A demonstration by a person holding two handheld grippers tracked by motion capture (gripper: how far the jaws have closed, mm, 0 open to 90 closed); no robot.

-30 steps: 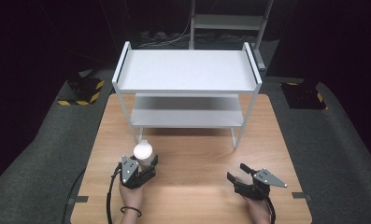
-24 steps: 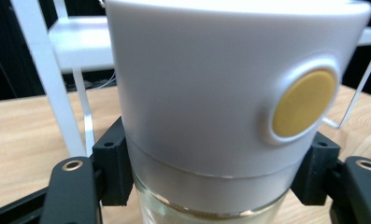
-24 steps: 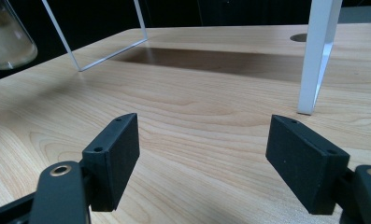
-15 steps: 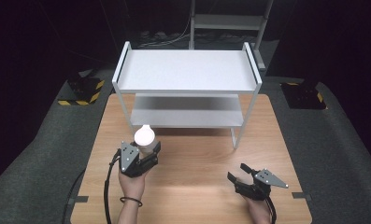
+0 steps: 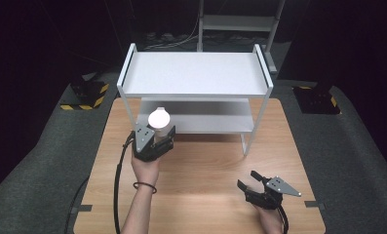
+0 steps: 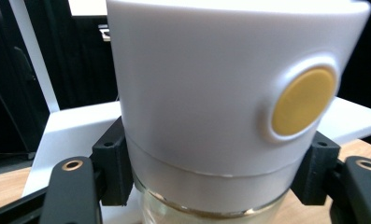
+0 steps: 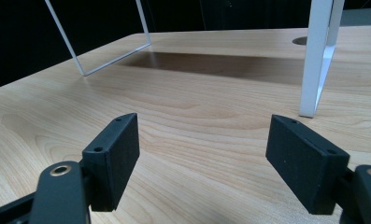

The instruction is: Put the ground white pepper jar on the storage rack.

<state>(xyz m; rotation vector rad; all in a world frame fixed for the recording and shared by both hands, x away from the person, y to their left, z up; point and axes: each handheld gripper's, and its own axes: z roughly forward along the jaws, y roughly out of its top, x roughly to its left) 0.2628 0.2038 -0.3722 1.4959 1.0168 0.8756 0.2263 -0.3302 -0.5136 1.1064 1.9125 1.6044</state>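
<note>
High view shows our left claw (image 5: pixel 158 139) pinching a white-capped jar (image 5: pixel 159 120) at the front left corner of the white shelf (image 5: pixel 196 73) on the desk (image 5: pixel 201 161). Our right claw (image 5: pixel 254 187), spread wide, rests near the desk's front right corner.

Left tongs (image 5: pixel 158 136) raised, jaws clamped shut, right tongs (image 5: pixel 252 187) low, jaws spread wide
</note>
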